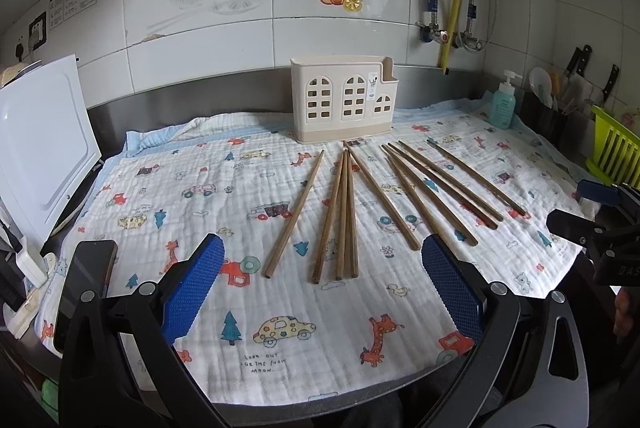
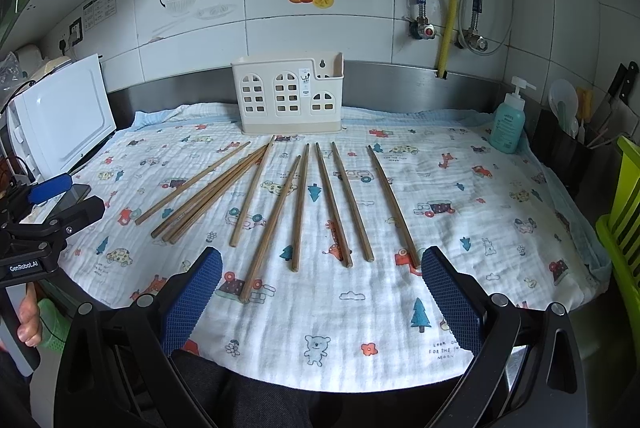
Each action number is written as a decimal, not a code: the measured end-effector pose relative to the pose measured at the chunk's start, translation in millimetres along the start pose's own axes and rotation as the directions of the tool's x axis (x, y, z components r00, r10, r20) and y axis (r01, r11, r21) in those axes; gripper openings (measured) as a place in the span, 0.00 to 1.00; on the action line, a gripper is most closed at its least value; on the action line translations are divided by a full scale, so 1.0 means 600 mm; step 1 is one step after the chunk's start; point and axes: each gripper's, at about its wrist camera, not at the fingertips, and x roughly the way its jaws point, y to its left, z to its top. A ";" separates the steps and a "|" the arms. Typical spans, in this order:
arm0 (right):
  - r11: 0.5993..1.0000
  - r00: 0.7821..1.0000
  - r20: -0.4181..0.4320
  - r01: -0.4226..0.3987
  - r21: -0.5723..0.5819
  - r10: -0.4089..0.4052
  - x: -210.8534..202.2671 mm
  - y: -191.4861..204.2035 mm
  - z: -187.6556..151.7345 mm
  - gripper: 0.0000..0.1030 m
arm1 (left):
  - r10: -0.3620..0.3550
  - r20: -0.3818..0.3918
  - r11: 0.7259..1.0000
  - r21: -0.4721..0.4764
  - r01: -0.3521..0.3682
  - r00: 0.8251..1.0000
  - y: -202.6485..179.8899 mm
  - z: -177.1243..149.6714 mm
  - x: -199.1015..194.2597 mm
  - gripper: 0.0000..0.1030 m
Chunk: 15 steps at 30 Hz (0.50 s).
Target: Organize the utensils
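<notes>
Wooden chopsticks (image 1: 384,193) lie fanned on the cloth-covered surface (image 1: 200,195) ahead of both tongs, left (image 1: 322,288) and right (image 2: 322,292), each gaping wide and empty. The cloth reads "LOOK OUT FOR THE NOW MOON"; the left handle reads "GenRobot.AI".

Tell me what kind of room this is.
Most likely a home kitchen counter. Tiled wall with teapot-and-fruit decals, knives and utensils stored at the right, and wooden chopsticks lying on a printed cloth before a cream utensil holder.

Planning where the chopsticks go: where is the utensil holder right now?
The cream utensil holder stands upright at the back of the cloth against the steel backsplash, just beyond the chopsticks' far tips.
</notes>
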 end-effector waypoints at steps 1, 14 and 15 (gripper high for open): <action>1.000 1.000 0.000 0.002 -0.001 -0.002 -0.001 0.000 0.000 0.94 | -0.001 0.000 1.000 -0.002 0.001 1.000 0.001 0.000 0.000 0.95; 1.000 1.000 0.004 -0.002 0.004 0.002 -0.001 -0.004 -0.001 0.94 | 0.002 0.002 1.000 0.003 -0.002 1.000 -0.001 -0.002 0.002 0.95; 1.000 1.000 0.003 -0.002 0.003 0.002 0.001 -0.004 -0.001 0.94 | 0.003 0.002 1.000 0.002 -0.003 1.000 0.000 -0.002 0.003 0.95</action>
